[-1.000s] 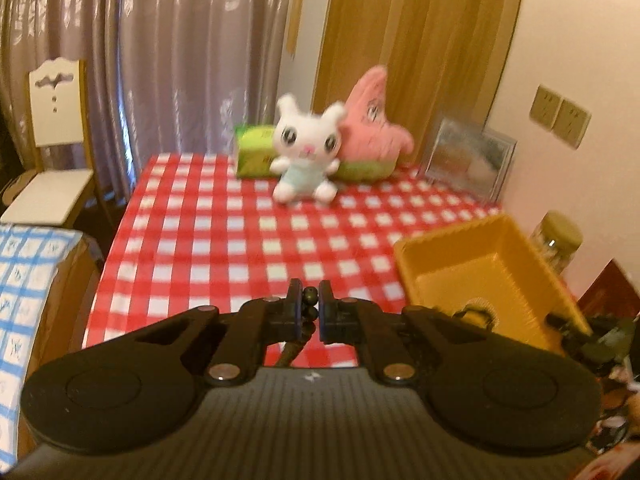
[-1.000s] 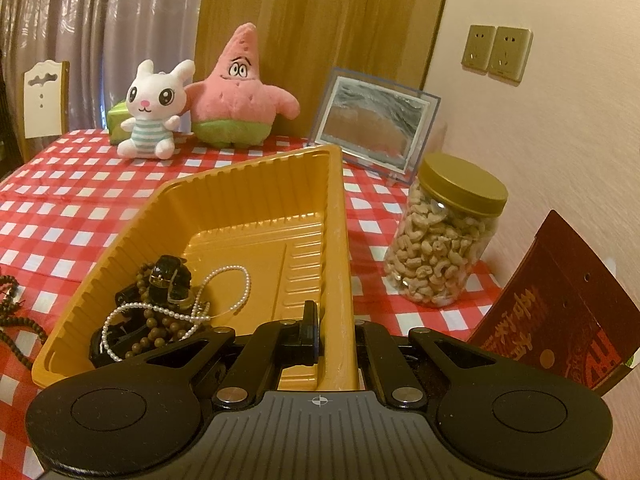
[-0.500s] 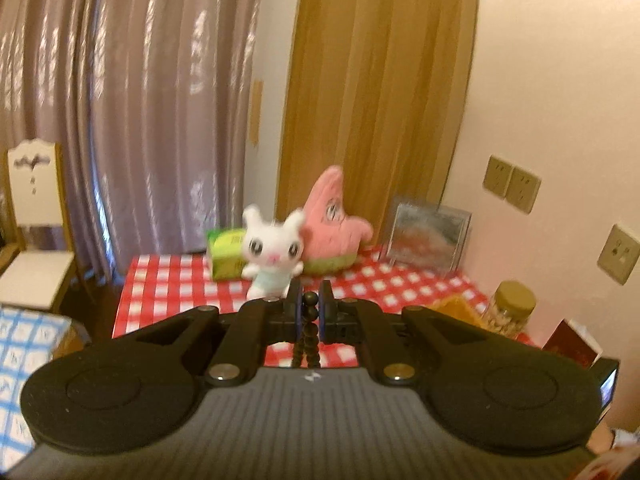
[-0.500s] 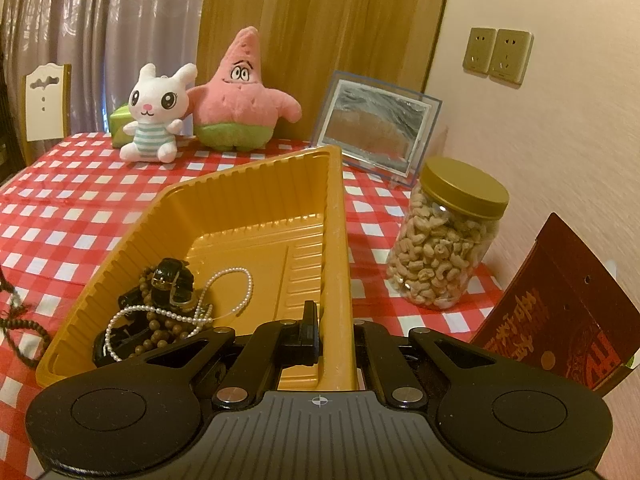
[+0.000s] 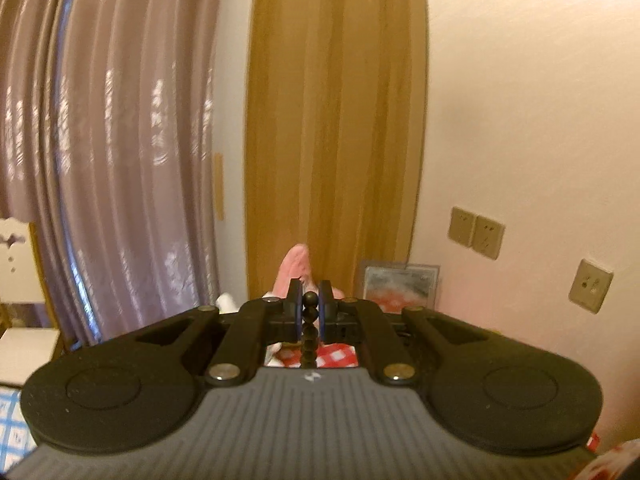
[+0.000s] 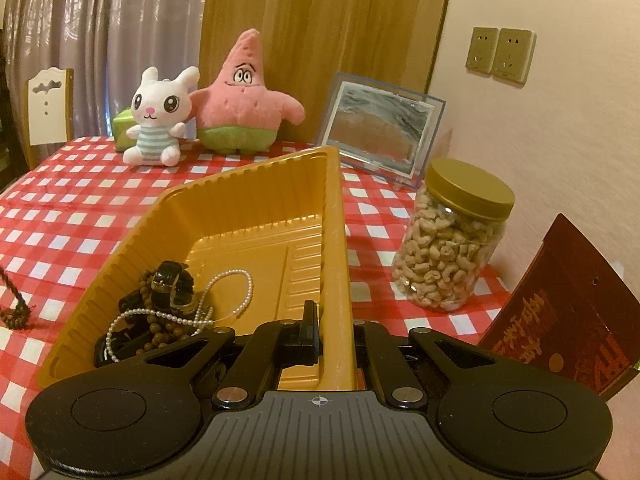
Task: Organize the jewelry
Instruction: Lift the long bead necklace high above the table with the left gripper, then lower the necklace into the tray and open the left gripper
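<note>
we see the tray (image 6: 224, 216) on the bench (image 6: 60, 216), its near right wall pinched between the jaws of the right gripper (image 6: 332, 332). in its near left corner lie the pearl strand (image 6: 224, 304) and the bead bracelets (image 6: 160, 324), tangled together. right of the tray stands the nut jar (image 6: 452, 240), with the packet (image 6: 568, 312) further right. behind the tray leans the picture frame (image 6: 380, 128); left of it sit the star plush (image 6: 240, 100) and the rabbit plush (image 6: 156, 120). the left gripper (image 5: 310, 304) holds the dark bead string (image 5: 310, 332), which hangs below it.
</note>
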Demonstrator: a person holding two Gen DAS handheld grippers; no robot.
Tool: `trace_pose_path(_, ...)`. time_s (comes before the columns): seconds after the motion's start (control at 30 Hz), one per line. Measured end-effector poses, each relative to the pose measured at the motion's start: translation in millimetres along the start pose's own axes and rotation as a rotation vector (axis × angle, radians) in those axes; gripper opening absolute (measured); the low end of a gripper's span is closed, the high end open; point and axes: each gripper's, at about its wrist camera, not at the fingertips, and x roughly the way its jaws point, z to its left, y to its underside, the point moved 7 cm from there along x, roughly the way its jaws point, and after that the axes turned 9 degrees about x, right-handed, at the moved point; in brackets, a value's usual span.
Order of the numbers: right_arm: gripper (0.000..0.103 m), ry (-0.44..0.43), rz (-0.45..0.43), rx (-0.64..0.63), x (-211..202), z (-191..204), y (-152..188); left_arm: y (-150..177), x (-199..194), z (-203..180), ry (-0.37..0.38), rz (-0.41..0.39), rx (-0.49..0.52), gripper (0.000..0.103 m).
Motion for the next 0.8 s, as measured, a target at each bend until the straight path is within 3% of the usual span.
trace_pose_path(0.23, 0.003, -0.009, 0.001, 0.01, 3.3, 1.2, -0.5, -37.7, 2.1, -21.4, 0.052, -0.08, 0.043, 0.006)
trace_pose_path(0.63, 0.003, -0.02, 0.008, 0.023, 6.6, 1.0, -0.1, -92.7, 25.3, -76.3, 0.221, -0.21, 0.066, 0.006)
trace_pose_path(0.8, 0.003, -0.021, 0.01, 0.026, 6.2, 1.1, 0.9, -101.3, 38.9, -93.9, 0.288, -0.235, 0.043, 0.006)
